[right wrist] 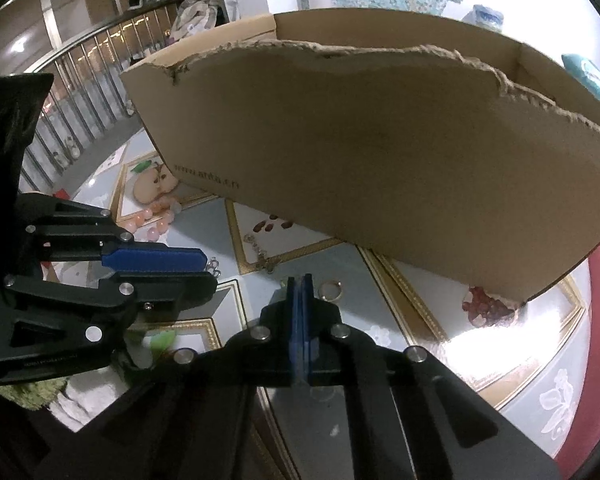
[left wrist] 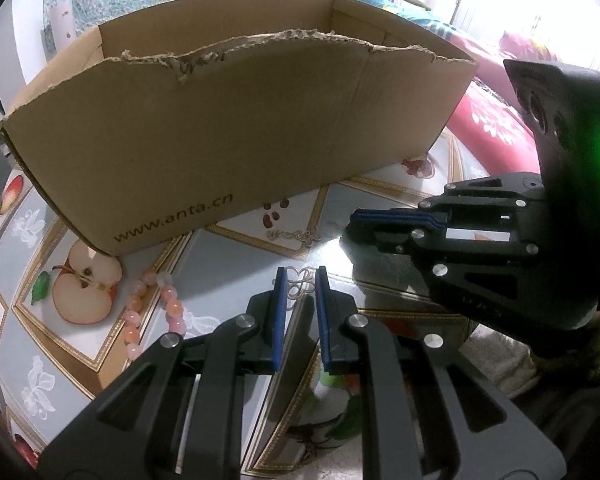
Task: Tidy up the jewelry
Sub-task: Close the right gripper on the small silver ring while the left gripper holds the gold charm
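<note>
Left claw [left wrist: 301,276]: jaws a narrow gap apart, a looped wire ornament [left wrist: 299,282] sits between the blue pads at the tips; contact unclear, can't tell if it's gripped. Right claw [right wrist: 299,280]: pads pressed together, nothing visible between them. Gold ring [right wrist: 329,290] lies on the worktop [right wrist: 416,320] just beside the right claw's tip. Pink bead bracelet [left wrist: 156,310] lies left of the left claw. Thin chain [left wrist: 295,235] further out, near the cardboard box [left wrist: 236,140], which stands at the back.
</note>
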Action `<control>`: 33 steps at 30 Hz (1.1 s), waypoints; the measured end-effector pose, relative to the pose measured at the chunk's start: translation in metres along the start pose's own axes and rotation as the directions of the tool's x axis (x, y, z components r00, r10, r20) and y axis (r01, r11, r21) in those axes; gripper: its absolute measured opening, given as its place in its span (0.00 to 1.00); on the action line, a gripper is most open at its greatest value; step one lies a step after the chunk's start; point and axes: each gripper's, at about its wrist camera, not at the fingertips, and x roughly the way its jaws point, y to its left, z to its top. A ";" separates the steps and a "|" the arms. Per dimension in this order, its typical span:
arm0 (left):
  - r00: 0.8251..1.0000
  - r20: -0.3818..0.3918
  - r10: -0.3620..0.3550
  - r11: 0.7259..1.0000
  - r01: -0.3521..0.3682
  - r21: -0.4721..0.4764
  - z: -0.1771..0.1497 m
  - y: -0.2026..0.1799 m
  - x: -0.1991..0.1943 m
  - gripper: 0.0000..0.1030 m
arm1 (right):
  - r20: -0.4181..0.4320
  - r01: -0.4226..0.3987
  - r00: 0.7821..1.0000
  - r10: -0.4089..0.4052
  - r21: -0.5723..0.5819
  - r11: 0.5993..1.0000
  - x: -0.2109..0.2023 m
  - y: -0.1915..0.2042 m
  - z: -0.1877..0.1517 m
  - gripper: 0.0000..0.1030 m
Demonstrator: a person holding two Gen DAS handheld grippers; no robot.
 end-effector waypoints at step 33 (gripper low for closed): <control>1.000 -0.006 0.007 1.000 -0.007 -0.019 -0.001 0.006 -0.002 0.13 | 0.015 0.009 1.000 -0.008 -0.066 0.998 0.017 0.016 0.015 0.10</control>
